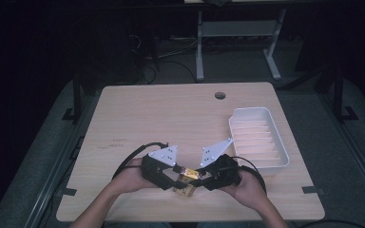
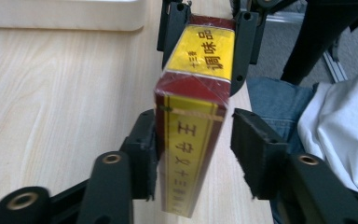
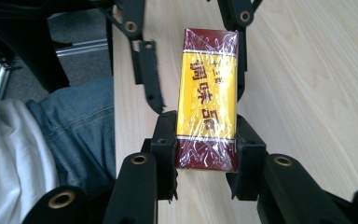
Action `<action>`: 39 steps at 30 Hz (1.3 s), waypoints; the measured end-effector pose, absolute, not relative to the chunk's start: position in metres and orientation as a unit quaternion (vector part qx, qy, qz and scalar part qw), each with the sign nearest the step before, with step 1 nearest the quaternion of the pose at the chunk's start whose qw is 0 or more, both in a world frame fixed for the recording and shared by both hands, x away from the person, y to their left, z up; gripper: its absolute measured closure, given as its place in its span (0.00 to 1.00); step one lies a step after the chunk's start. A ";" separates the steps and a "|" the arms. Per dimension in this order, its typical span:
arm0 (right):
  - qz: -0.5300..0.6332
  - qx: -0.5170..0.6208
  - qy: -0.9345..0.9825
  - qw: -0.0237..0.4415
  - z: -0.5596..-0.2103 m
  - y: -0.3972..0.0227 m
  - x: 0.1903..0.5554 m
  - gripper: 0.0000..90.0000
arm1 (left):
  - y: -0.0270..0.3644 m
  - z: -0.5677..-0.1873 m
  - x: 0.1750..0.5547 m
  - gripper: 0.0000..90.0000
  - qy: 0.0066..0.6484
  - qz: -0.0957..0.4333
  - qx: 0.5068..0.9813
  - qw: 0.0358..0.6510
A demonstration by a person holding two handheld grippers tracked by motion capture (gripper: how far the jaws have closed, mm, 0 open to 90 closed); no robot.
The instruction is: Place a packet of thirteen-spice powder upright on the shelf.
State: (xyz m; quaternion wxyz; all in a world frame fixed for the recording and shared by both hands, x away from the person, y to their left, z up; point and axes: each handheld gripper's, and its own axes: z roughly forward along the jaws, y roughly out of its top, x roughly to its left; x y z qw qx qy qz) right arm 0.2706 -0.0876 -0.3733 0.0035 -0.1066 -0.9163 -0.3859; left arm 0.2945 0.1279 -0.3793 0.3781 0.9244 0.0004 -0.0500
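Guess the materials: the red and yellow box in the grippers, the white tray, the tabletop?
Box: likely cardboard under clear plastic film; the wrap shows creases and glare. White tray: probably moulded plastic, matte, with a ribbed floor and rounded rim. Tabletop: pale wood-grain finish, possibly laminate; real wood can't be ruled out.

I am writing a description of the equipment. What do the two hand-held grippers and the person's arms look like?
Both are black. The left hand-held gripper and the right hand-held gripper each carry a grey three-cornered plate with small holes on top and trail a black cable. The jaws are angular black bars with brass-coloured pivot rings and flat, rough black pads. The forearms are bare, with no sleeves in sight.
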 end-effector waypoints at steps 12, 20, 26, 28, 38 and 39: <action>-0.386 -0.090 -0.918 0.002 -0.369 -0.085 0.268 0.74 | 0.122 -0.380 0.296 0.69 -0.013 -0.061 0.931 0.359; -0.391 -0.084 -0.917 0.004 -0.369 -0.087 0.268 0.74 | 0.122 -0.379 0.296 0.74 -0.028 -0.065 0.930 0.361; -0.411 -0.103 -0.906 0.008 -0.372 -0.094 0.270 0.60 | 0.123 -0.379 0.299 0.75 -0.025 -0.062 0.931 0.359; -0.414 -0.113 -0.903 0.011 -0.374 -0.099 0.271 0.56 | 0.125 -0.379 0.301 0.75 -0.019 -0.061 0.931 0.360; -0.402 -0.128 -0.906 -0.012 -0.385 -0.111 0.264 0.34 | 0.134 -0.374 0.323 0.75 0.017 -0.048 0.929 0.367; -0.400 -0.125 -0.908 -0.017 -0.386 -0.112 0.263 0.33 | 0.134 -0.373 0.326 0.75 0.023 -0.050 0.927 0.370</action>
